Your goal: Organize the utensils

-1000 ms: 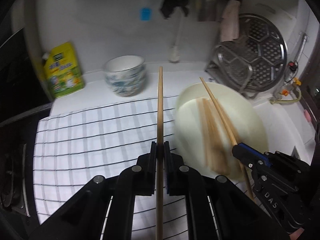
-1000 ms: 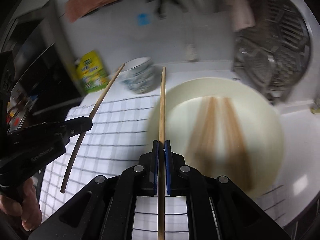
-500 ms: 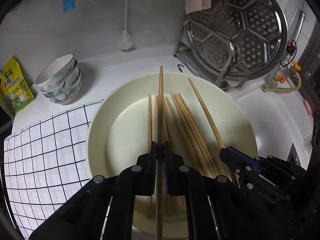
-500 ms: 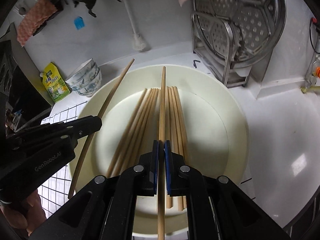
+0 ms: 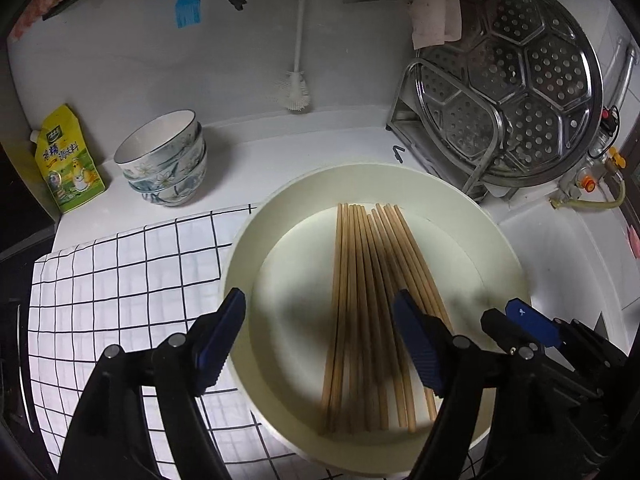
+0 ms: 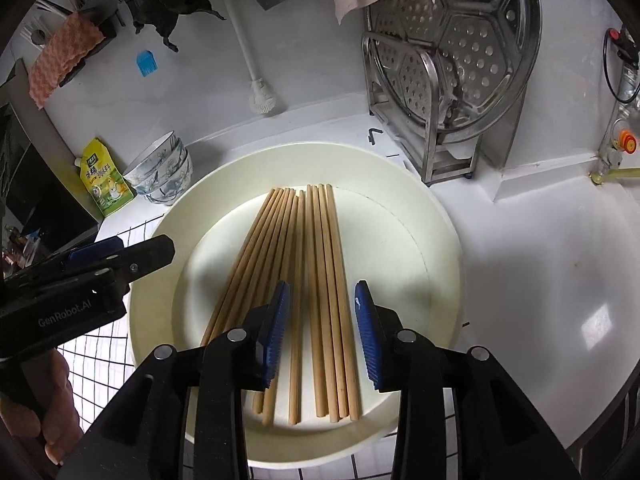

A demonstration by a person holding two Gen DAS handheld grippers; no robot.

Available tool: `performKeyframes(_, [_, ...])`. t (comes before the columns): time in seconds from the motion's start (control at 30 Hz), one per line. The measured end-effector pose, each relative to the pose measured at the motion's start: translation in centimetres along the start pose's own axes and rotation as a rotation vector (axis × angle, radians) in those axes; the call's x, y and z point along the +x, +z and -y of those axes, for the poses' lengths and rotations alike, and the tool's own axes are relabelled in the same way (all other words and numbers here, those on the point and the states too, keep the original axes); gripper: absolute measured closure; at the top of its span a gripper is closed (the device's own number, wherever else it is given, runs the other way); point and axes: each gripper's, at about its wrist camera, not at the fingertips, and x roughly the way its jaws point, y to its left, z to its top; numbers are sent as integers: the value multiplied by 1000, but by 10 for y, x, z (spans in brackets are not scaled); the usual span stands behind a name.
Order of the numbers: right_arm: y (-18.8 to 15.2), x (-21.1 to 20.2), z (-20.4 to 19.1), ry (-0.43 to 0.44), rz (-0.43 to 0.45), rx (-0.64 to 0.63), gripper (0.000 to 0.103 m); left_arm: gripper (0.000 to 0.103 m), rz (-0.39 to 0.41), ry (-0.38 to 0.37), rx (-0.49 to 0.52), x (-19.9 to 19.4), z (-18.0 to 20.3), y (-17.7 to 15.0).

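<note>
Several wooden chopsticks (image 5: 372, 280) lie side by side in a cream plate (image 5: 480, 216). My left gripper (image 5: 318, 298) hangs over the plate's near side. Its jaws are opening, and its blue pads (image 5: 224, 332) press on nothing. In the right wrist view the same chopsticks (image 6: 316, 260) run up the plate (image 6: 440, 216). My right gripper (image 6: 322, 286) is above their near ends. Its jaws are opening too, and no stick is pinched. Each gripper shows in the other's view: the right gripper (image 5: 520, 316) and the left gripper (image 6: 160, 248).
A black-and-white checked cloth (image 5: 132, 272) lies under the plate's left side. Stacked patterned bowls (image 5: 168, 164) and a yellow pouch (image 5: 66, 160) stand at the back left. A perforated steel tray (image 5: 512, 76) leans in a rack at the back right. A hand (image 6: 40, 412) holds the left gripper.
Each gripper was shut on a single chopstick and moved from over the cloth to over the plate. Both now stand apart, and those sticks lie with the others in the plate.
</note>
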Motion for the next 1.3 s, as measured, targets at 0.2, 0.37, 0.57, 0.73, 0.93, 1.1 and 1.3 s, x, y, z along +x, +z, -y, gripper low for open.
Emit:
performKeyframes(0.2, [-3, -11, -8, 5, 8, -15, 69, 22, 14, 10, 10, -14, 0, -2])
performKeyframes(0.37, [-5, -19, -13, 2, 23, -27, 63, 21, 36, 19, 21, -26, 1, -2])
performKeyframes(0.57, [-5, -28, -15, -17, 37, -22, 51, 13, 54, 24, 14, -38, -1, -1])
performKeyframes(0.73, [-7, -33, -18, -23, 37, -18, 44, 10, 50, 24, 6, -44, -5, -3])
performKeyframes(0.93, [-9, -38, -22, -27, 40, -22, 40, 7, 53, 41, 11, -50, -9, -5])
performKeyframes(1.1, [-9, -40, -25, -35, 43, -21, 36, 6, 44, 57, 4, -53, -15, -6])
performKeyframes(1.3, [-8, -41, -30, -48, 30, -31, 34, 6, 39, 69, -8, -57, -23, -7])
